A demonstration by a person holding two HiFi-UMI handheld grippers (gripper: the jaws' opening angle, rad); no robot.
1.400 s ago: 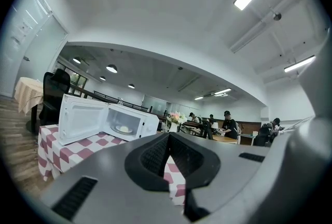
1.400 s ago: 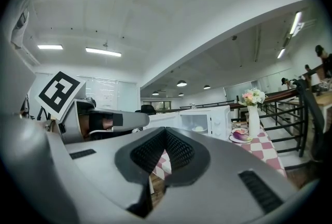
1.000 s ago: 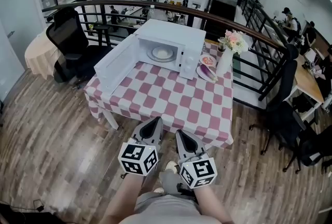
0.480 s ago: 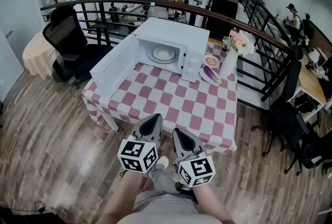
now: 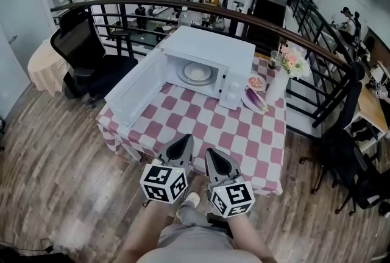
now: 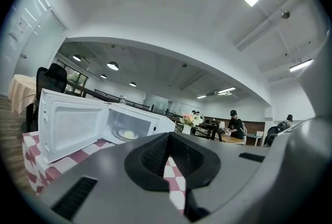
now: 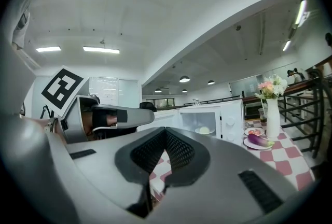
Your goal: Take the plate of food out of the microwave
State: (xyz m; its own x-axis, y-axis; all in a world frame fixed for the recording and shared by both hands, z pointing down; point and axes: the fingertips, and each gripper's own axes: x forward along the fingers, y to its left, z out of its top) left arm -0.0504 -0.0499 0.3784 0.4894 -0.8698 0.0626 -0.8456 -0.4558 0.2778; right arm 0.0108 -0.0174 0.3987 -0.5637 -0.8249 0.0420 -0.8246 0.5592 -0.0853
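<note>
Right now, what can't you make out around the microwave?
- Food on the plate inside the microwave: too small in every view, only a pale mound.
- Small dish by the vase: contents too small, head view.
- Knobs on the microwave: settings too small, every view.

The person is holding the left gripper (image 5: 181,147) and the right gripper (image 5: 217,160) side by side, pointing level and forward, each with jaws pressing together on nothing, forearms (image 5: 145,230) reaching out below.
</note>
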